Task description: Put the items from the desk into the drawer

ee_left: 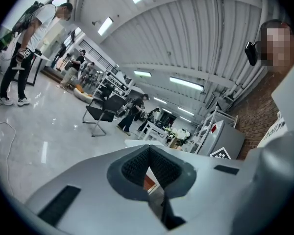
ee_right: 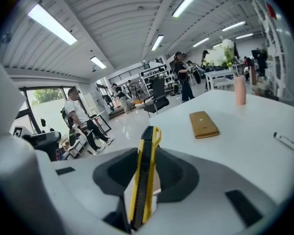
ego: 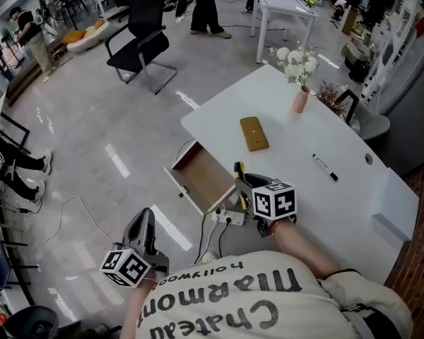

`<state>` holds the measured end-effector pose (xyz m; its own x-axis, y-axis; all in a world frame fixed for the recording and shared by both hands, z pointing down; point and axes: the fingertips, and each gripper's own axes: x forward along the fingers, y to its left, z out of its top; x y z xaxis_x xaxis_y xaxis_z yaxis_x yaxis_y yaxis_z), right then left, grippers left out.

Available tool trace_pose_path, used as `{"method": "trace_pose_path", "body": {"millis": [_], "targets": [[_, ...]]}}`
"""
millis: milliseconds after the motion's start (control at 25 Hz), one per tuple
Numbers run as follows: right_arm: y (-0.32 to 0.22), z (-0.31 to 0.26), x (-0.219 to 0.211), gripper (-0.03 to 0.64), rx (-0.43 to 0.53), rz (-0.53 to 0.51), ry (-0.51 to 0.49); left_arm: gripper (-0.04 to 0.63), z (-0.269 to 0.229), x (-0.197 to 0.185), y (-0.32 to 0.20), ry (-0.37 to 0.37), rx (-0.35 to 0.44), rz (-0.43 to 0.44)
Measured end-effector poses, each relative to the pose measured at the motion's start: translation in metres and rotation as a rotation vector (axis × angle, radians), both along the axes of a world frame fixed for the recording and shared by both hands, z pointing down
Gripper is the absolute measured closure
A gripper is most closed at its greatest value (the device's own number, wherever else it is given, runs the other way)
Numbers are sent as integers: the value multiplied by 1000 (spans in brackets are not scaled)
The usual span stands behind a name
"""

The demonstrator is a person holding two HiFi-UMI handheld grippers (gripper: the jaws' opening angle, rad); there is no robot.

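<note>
My right gripper is shut on a yellow and black utility knife, which stands upright between its jaws; it hovers at the desk's near corner, just right of the open drawer. The drawer has a white front and a brown inside, and I see nothing in it. On the white desk lie a flat golden-brown case and a black marker. My left gripper is low at the left over the floor, away from the drawer, jaws together with nothing between them.
A pink vase with white flowers stands at the desk's far edge. A power strip with cables lies on the floor under the drawer. A black office chair and a white table stand beyond, with people around the room.
</note>
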<state>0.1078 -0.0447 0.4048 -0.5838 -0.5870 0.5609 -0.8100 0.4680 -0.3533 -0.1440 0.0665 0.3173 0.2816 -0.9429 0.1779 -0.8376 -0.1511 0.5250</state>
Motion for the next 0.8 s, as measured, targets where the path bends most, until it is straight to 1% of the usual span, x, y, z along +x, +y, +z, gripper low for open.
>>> {"method": "trace_pose_path", "body": {"millis": [120, 200, 280, 400, 520, 680, 800], "targets": [[-3, 7, -24, 497, -10, -17, 4, 594, 8, -21, -6, 0, -5, -7], [-3, 17, -38, 497, -24, -28, 10, 594, 18, -27, -7, 9, -12, 17], [-3, 30, -48, 497, -43, -37, 17, 594, 31, -34, -5, 2, -19, 13], [-5, 53, -64, 497, -80, -60, 33, 594, 58, -51, 1, -19, -59, -56], [-1, 78, -78, 497, -130, -107, 64, 594, 84, -62, 10, -4, -109, -120], [4, 119, -99, 497, -172, -217, 130, 594, 111, -78, 16, 5, -110, -205], [-3, 152, -112, 497, -204, -274, 171, 594, 135, -87, 11, 11, -145, -251]]}}
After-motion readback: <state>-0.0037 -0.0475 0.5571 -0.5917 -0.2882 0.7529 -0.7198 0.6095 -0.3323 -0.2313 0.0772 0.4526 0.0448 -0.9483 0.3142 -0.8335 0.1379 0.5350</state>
